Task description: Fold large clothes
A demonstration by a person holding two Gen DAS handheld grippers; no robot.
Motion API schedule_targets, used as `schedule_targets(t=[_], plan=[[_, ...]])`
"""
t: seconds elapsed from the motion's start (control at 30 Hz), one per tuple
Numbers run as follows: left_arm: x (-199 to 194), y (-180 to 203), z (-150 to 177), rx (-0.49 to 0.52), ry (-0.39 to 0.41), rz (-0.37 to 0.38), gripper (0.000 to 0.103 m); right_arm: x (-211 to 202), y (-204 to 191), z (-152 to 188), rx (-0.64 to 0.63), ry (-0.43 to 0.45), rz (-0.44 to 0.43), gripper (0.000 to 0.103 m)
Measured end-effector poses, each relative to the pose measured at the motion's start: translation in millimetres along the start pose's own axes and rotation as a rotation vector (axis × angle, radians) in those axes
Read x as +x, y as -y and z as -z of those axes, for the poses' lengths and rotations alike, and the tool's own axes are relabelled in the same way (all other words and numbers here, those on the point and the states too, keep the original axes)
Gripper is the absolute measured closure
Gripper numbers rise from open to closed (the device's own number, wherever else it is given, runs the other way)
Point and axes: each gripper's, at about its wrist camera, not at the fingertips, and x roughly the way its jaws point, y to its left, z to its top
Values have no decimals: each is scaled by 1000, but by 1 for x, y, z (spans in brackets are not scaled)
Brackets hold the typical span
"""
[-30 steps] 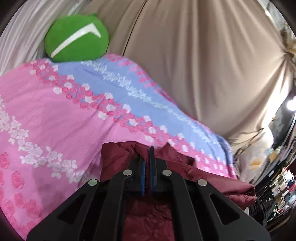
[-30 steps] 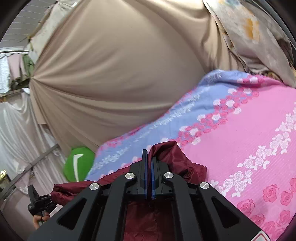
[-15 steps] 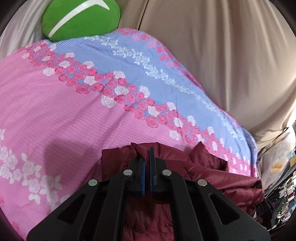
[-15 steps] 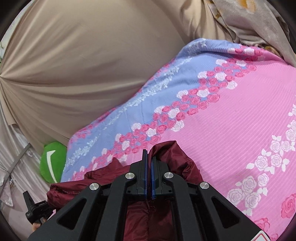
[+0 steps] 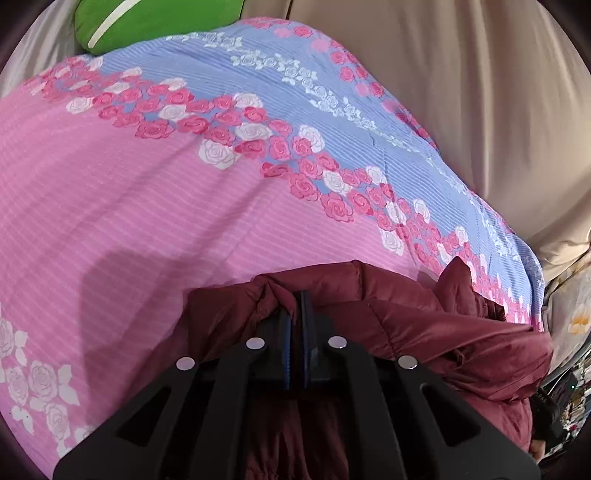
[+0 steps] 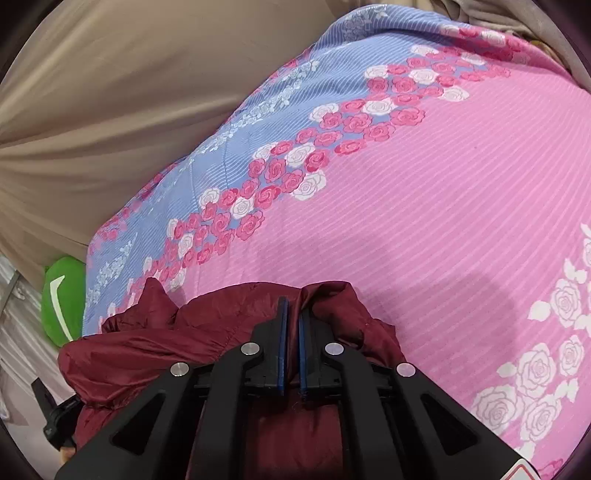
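Jacket (image 5: 388,302) on bedspread (image 5: 147,206), cushion (image 5: 147,18) at its far end

Bedding and backdrop noted.
Pink-and-blue rose-print bedspread (image 5: 155,206) covers the surface, lying smooth. Green cushion (image 5: 147,18) with white stripe sits at its far edge, against the beige draped curtain (image 5: 461,81) behind.

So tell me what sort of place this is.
Most likely a bedroom at home. A pink and blue rose-print bedspread covers what looks like a bed, a green cushion lies at its far end, and beige draped fabric hangs behind. A maroon padded jacket lies on the bedspread.
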Motion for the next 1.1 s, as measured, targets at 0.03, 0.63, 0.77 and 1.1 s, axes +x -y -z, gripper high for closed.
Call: schedule_targets(t=[0.03, 0.63, 0.77, 1.1], plan=[[-1, -2, 0, -8, 1, 11, 97, -2, 2, -1, 7, 2, -14, 98], [-97, 145, 125, 558, -124, 157, 48, -95, -172, 191, -736, -168, -238, 93], [-92, 109, 140, 555, -106, 46, 54, -102, -128, 192, -700, -144, -117, 101], [-121, 20, 120, 416, -56, -187, 54, -162, 26, 130, -328, -6, 274, 103]])
